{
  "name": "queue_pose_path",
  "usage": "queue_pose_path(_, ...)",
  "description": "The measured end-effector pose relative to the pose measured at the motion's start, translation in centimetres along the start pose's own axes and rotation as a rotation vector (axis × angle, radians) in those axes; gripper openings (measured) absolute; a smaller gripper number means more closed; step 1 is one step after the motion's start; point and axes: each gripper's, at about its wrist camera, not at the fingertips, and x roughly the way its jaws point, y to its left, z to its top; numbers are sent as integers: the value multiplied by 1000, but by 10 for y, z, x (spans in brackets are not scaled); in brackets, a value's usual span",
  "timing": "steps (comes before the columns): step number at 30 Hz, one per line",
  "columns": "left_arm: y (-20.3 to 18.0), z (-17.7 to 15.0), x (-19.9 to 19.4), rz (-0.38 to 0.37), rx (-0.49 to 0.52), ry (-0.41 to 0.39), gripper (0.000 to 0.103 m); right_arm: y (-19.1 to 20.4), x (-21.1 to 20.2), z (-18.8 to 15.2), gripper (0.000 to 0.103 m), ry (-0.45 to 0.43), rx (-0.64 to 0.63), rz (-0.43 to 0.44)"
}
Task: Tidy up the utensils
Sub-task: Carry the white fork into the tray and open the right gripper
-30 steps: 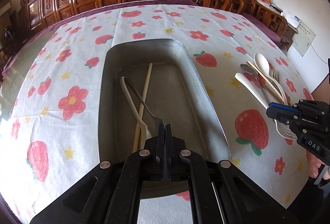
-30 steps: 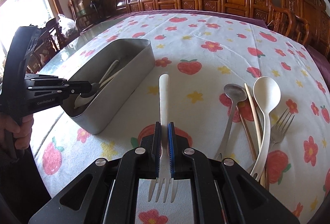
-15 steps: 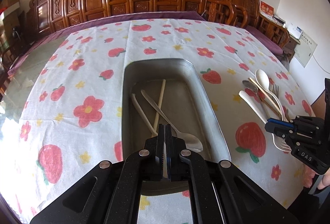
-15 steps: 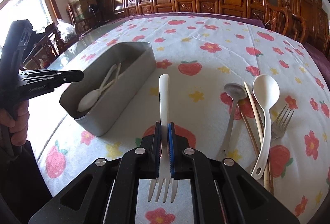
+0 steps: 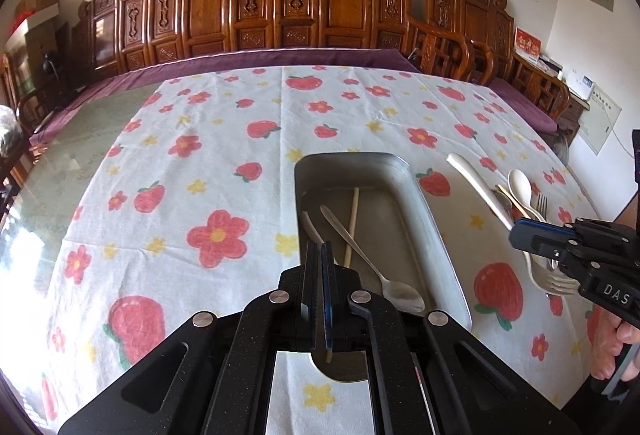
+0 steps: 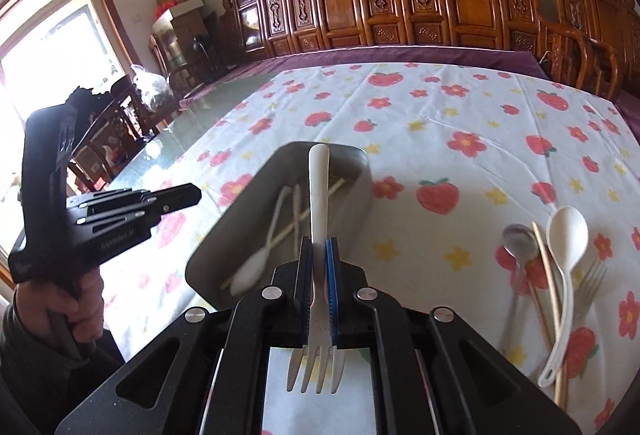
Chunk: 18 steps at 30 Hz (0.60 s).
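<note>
Jaws of the right gripper pinch a white fork by its neck, tines pointing back toward the camera, handle reaching out above the grey metal tray. In the left wrist view the same fork hangs in the air beside the tray, clear of the strawberry-print cloth on the desk. Jaws of the left gripper are pressed together with nothing between them, over the tray's near end. Inside the tray lie a metal spoon, a chopstick and a white utensil. On the cloth to the right rest a white spoon, a second metal spoon, more chopsticks and a metal fork.
</note>
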Motion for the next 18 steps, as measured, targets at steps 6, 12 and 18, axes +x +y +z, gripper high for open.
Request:
queue_pose_path(6, 13, 1, -8, 3, -24, -20, 1, 19, 28, 13, 8, 29, 21, 15)
queue_pose_path(12, 23, 2, -14, 14, -37, -35, 1, 30, 54, 20, 8, 53, 74, 39)
queue_pose_path(18, 26, 2, -15, 14, -44, -36, 1, 39, 73, 21, 9, 76, 86, 42)
